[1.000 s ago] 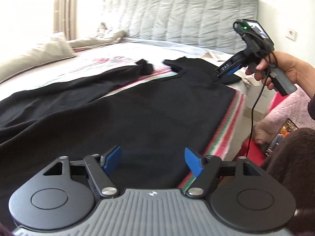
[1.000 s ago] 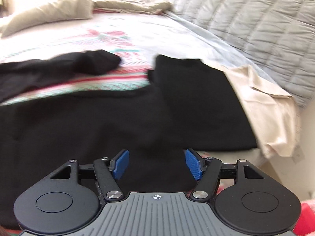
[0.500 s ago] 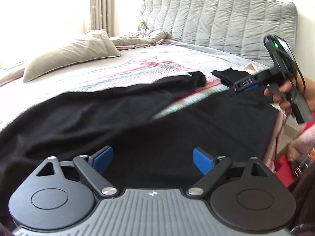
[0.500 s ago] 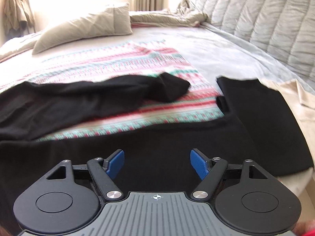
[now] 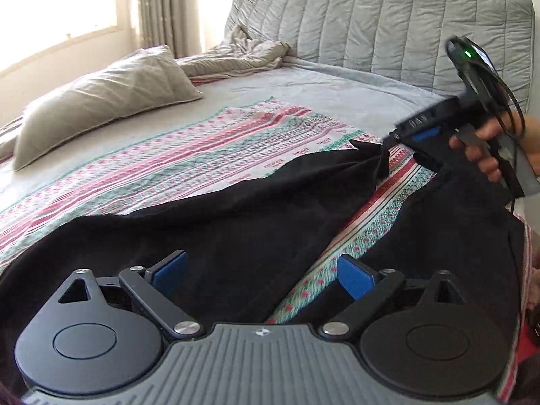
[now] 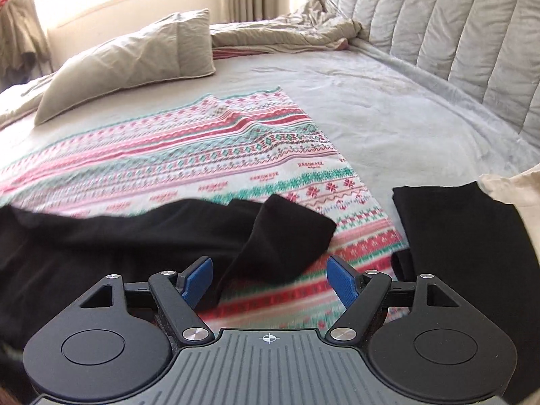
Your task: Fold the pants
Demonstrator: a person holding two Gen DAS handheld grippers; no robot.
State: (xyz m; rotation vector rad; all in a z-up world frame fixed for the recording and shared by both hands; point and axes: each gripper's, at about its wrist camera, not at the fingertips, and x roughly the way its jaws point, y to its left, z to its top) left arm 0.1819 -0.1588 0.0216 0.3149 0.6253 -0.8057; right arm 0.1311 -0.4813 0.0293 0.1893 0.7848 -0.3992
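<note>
1. The left claw (image 5: pixel 261 271) fills the bottom of its own view, blue pads spread as wide as they go and nothing between them; it is released and hangs over the black pants (image 5: pixel 209 236).
2. The right claw (image 6: pixel 270 281) sits at the bottom of its view, pads parted and empty. The cuff end of one pant leg (image 6: pixel 287 233) lies just ahead of the gap, nearer the left pad, with no pad pressing on it.
3. The pants are spread across a patterned blanket (image 6: pixel 202 155) in red, green and white stripes, on a bed with a grey sheet (image 6: pixel 405 108). The second pant leg (image 6: pixel 465 236) lies at the right of the right wrist view, apart from the first, with blanket showing between them.
4. Farther out, a grey pillow (image 5: pixel 101 94) lies at upper left, a crumpled cover (image 5: pixel 243 57) behind it, and a quilted headboard (image 5: pixel 371 20) across the top right. A beige cloth (image 6: pixel 519 195) lies beside the second leg at the right edge.
5. Only the left wrist view shows the right claw from outside (image 5: pixel 391 135), held in a hand (image 5: pixel 486 148) at the right edge, its tips just above the cuff. Only the right wrist view shows the beige cloth.
</note>
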